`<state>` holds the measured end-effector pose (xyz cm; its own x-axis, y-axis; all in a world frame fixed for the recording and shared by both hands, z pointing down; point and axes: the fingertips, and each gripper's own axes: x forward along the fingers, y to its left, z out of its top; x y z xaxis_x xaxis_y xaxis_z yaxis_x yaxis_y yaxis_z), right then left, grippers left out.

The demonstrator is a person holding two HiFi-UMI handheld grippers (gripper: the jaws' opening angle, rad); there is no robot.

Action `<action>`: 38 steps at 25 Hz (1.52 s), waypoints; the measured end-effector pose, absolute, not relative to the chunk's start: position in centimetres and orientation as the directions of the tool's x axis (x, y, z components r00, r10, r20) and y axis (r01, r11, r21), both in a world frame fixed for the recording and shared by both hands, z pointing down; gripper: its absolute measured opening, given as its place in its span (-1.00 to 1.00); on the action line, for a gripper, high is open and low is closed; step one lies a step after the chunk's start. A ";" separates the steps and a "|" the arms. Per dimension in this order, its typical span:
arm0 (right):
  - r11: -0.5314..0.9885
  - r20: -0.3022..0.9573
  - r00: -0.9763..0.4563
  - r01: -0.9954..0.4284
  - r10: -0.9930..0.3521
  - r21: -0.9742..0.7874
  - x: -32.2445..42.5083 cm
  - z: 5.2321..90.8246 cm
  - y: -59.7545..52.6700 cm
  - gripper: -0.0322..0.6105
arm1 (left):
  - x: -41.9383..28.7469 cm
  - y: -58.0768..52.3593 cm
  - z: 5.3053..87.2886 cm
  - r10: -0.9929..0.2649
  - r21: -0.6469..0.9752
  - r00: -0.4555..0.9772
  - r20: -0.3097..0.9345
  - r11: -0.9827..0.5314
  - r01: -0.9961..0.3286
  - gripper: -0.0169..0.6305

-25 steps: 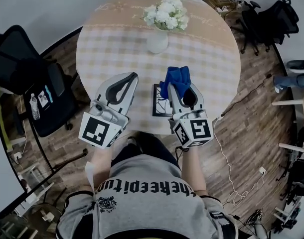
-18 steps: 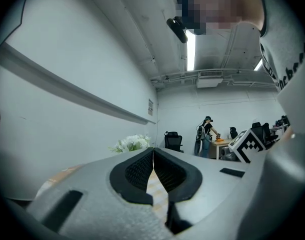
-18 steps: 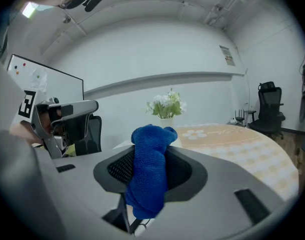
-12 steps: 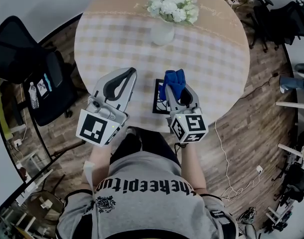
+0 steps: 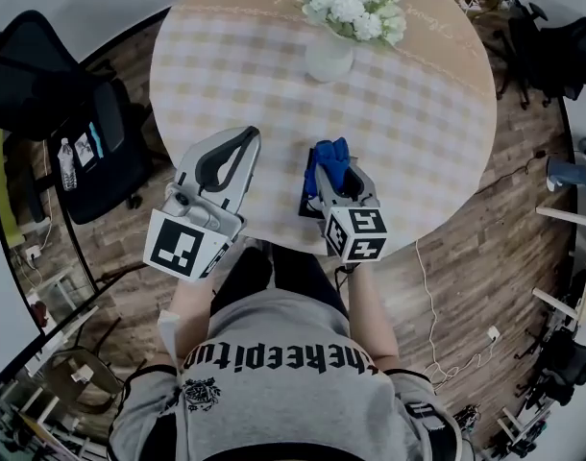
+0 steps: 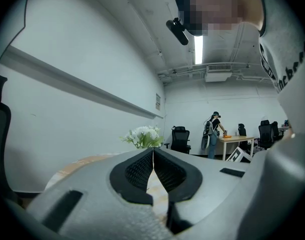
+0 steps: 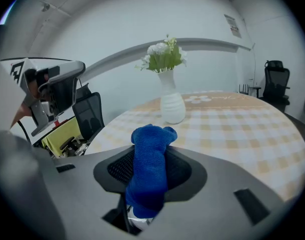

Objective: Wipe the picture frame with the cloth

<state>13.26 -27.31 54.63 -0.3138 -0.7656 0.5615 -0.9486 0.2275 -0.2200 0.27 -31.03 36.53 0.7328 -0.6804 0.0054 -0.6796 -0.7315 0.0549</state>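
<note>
The right gripper (image 5: pixel 329 164) is hovering over the near edge of the table (image 5: pixel 437 113), and its jaws are pinching a blue cloth (image 5: pixel 329 159). In the right gripper view the jaws are closing on the cloth (image 7: pixel 149 169) from both sides, with a thick roll of it bulging up past the tips of the right gripper (image 7: pixel 151 156) and more of it hanging down between the pads. The frame (image 5: pixel 304 203) is lying flat on the checked tablecloth right under that gripper; only a dark strip of it is showing at the gripper's left side, and whether the cloth is touching it cannot be told.

The left gripper (image 5: pixel 249 135) is hanging over the table's near left edge, well apart from the frame. In its own view the left gripper (image 6: pixel 153 151) is showing its tips pressed together with nothing between them, only a narrow slit lower down between the ribbed pads.

Farther back on the table a white vase (image 5: pixel 329 58) is standing upright, holding white flowers (image 5: pixel 362 3), and it is showing beyond the cloth in the right gripper view too. A black chair (image 5: pixel 43 94) is sitting off the table's left side. A person (image 6: pixel 212 134) is standing at a desk in the far background.
</note>
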 end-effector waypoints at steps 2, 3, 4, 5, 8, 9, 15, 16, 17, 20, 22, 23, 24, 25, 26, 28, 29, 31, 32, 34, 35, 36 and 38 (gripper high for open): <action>0.227 0.606 -0.311 -0.950 -0.732 -0.214 12.9 56.0 -27.4 -0.44 | -0.3 -31.0 36.7 -0.694 0.052 0.720 0.015 -0.719 -0.693 -0.90; 0.227 0.628 -0.307 -0.952 -0.715 -0.207 12.7 56.7 -27.5 -0.44 | -0.6 -31.0 36.8 -0.701 0.050 0.712 0.020 -0.711 -0.701 -0.90; 0.229 0.649 -0.303 -0.953 -0.698 -0.198 12.5 57.4 -27.6 -0.43 | -1.0 -31.0 36.8 -0.709 0.048 0.704 0.022 -0.703 -0.710 -0.90; 0.233 0.667 -0.298 -0.954 -0.682 -0.189 12.2 58.0 -27.7 -0.43 | -1.3 -31.0 36.9 -0.717 0.048 0.696 0.024 -0.695 -0.717 -0.90; 0.241 0.721 -0.273 -0.959 -0.637 -0.150 11.6 59.7 -27.8 -0.43 | -2.4 -30.9 37.1 -0.736 0.048 0.676 0.033 -0.674 -0.737 -0.90; 0.243 0.737 -0.260 -0.961 -0.624 -0.133 11.5 60.2 -27.9 -0.43 | -2.7 -30.9 37.2 -0.742 0.048 0.670 0.035 -0.668 -0.743 -0.90; 0.273 0.772 -0.225 -0.959 -0.595 -0.069 11.6 61.1 -28.1 -0.43 | -3.5 -30.8 37.2 -0.759 0.050 0.650 0.039 -0.648 -0.760 -0.90; 0.272 0.775 -0.220 -0.960 -0.592 -0.065 11.8 61.2 -28.0 -0.44 | -3.5 -30.8 37.2 -0.758 0.050 0.651 0.039 -0.650 -0.759 -0.90; 0.266 0.779 -0.211 -0.962 -0.590 -0.059 12.2 61.2 -27.9 -0.44 | -3.4 -30.7 37.2 -0.756 0.050 0.654 0.038 -0.652 -0.757 -0.90; 0.248 0.791 -0.181 -0.968 -0.585 -0.038 13.6 61.3 -27.6 -0.45 | -3.0 -30.6 37.1 -0.749 0.050 0.662 0.035 -0.660 -0.750 -0.90; 0.234 0.795 -0.164 -0.972 -0.584 -0.028 14.4 61.3 -27.3 -0.45 | -2.8 -30.6 36.9 -0.745 0.049 0.666 0.033 -0.664 -0.746 -0.90; 0.225 0.796 -0.154 -0.974 -0.585 -0.022 14.9 61.2 -27.2 -0.45 | -2.7 -30.6 36.9 -0.743 0.049 0.668 0.032 -0.667 -0.744 -0.90; 0.215 0.797 -0.143 -0.976 -0.586 -0.017 15.4 61.2 -27.1 -0.45 | -2.5 -30.6 36.8 -0.741 0.048 0.671 0.030 -0.670 -0.741 -0.90; 0.205 0.798 -0.133 -0.979 -0.587 -0.013 15.8 61.2 -27.0 -0.45 | -2.4 -30.6 36.7 -0.738 0.048 0.674 0.028 -0.673 -0.738 -0.90; 0.194 0.799 -0.126 -0.981 -0.588 -0.012 16.3 61.2 -26.9 -0.45 | -2.3 -30.6 36.7 -0.735 0.048 0.677 0.027 -0.676 -0.735 -0.90; 0.173 0.799 -0.114 -0.985 -0.590 -0.013 17.0 61.1 -26.8 -0.45 | -2.0 -30.6 36.6 -0.729 0.049 0.684 0.023 -0.682 -0.729 -0.90; 0.163 0.799 -0.107 -0.987 -0.591 -0.012 17.4 61.0 -26.7 -0.45 | -1.8 -30.6 36.6 -0.727 0.049 0.687 0.022 -0.685 -0.727 -0.90; 0.143 0.800 -0.092 -0.990 -0.593 -0.008 18.3 60.8 -26.5 -0.45 | -1.6 -30.5 36.5 -0.722 0.048 0.691 0.022 -0.690 -0.722 -0.90; 0.132 0.800 -0.084 -0.991 -0.593 -0.005 18.7 60.7 -26.4 -0.45 | -1.6 -30.5 36.5 -0.721 0.048 0.693 0.022 -0.691 -0.721 -0.90; 0.108 0.800 -0.070 -0.994 -0.595 -0.006 19.7 60.6 -26.1 -0.45 | -1.5 -30.4 36.5 -0.720 0.047 0.694 0.022 -0.693 -0.720 -0.90; 0.096 0.800 -0.066 -0.995 -0.597 -0.010 20.1 60.6 -26.0 -0.45 | -1.5 -30.4 36.5 -0.719 0.047 0.694 0.022 -0.693 -0.719 -0.90; 0.085 0.799 -0.064 -0.996 -0.598 -0.016 20.5 60.6 -25.9 -0.45 | -1.5 -30.3 36.5 -0.719 0.046 0.695 0.021 -0.694 -0.719 -0.90; 0.068 0.796 -0.067 -0.997 -0.602 -0.032 20.8 60.6 -25.7 -0.45 | -1.5 -30.2 36.4 -0.717 0.045 0.696 0.019 -0.695 -0.717 -0.90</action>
